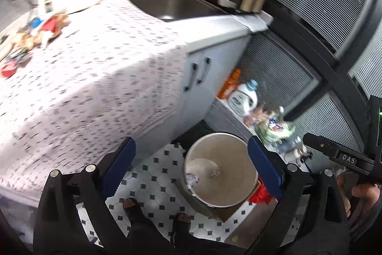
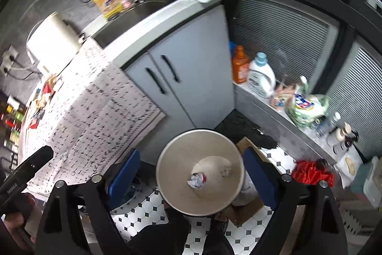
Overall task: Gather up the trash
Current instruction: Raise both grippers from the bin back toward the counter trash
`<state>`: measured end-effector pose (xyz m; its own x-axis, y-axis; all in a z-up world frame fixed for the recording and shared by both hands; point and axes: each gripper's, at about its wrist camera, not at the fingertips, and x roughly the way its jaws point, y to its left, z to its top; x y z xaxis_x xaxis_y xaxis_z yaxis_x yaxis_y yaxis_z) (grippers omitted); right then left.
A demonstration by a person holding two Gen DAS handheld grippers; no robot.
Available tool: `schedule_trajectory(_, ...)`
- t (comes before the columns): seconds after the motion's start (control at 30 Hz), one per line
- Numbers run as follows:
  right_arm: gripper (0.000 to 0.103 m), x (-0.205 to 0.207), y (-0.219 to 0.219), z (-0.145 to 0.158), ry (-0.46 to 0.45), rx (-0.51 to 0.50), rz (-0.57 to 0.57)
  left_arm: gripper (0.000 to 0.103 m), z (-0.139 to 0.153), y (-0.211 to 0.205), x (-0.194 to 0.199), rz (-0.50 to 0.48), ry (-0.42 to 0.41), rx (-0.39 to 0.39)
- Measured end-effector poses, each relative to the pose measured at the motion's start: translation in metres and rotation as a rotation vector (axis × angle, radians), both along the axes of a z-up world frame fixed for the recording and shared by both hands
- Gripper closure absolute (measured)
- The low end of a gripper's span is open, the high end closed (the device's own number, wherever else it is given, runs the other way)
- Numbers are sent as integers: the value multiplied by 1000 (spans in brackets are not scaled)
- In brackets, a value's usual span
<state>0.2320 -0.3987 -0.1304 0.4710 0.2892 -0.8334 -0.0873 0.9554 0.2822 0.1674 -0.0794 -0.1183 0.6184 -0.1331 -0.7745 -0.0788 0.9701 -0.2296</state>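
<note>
tiled floor | bin beside cabinet, rim clear | left tongs, right tongs released, empty

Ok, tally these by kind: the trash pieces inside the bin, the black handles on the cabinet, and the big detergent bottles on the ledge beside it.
Crumpled wads in the bin: 2
Black handles on the cabinet: 2
Detergent bottles on the ledge: 2 (orange bottle, white bottle)
Total: 6
</note>
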Motion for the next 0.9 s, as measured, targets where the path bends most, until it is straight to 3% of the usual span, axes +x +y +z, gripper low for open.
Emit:
schedule_trajectory(0.2,8,15,48,13,-27,4,98,8,10,48,-20,136,-19,12)
schedule_trajectory(0.6,8,47,167,35,-58,27,288,8,26,151,-50,375,-42,26)
schedule_trajectory(0.9,8,63,249,60,-105,22,382,8,37,231,-58,501,-96,7)
